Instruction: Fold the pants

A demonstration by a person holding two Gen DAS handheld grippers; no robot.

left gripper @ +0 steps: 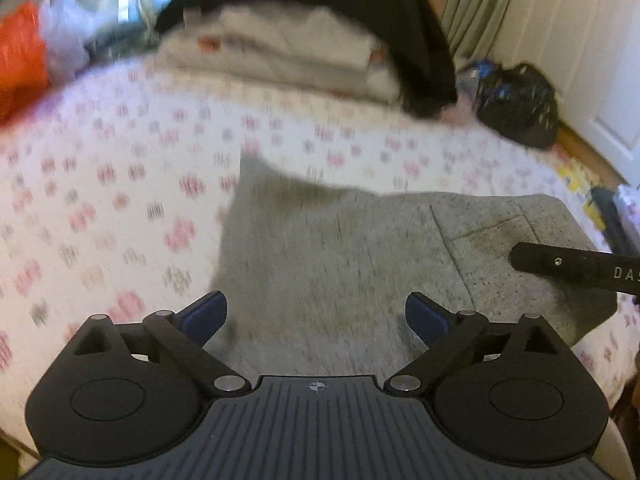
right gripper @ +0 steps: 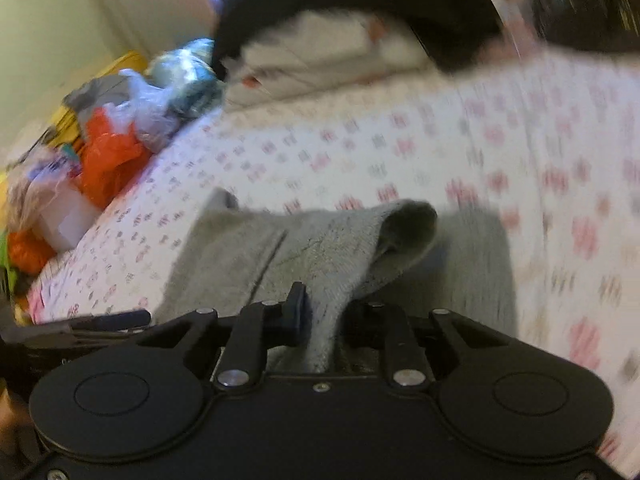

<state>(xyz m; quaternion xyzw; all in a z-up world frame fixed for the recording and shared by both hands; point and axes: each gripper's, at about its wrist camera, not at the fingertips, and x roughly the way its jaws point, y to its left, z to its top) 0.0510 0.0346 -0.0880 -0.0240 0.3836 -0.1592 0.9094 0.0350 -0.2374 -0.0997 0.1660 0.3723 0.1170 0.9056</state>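
Grey pants (left gripper: 340, 248) lie on the flowered bedsheet (left gripper: 120, 184) in the left wrist view, partly folded. My left gripper (left gripper: 316, 316) is open just above their near part and holds nothing. My right gripper (right gripper: 322, 312) is shut on a fold of the grey pants (right gripper: 336, 256), which bunches up between its fingers. One right finger (left gripper: 560, 266) reaches in from the right in the left wrist view, over the pants' right part. Both views are blurred by motion.
A stack of folded light clothes (left gripper: 280, 48) under a black garment (left gripper: 420, 40) sits at the far side of the bed. Plastic bags, one orange (right gripper: 108, 160), lie at the left. A black bag (left gripper: 520, 104) is on the floor at the right.
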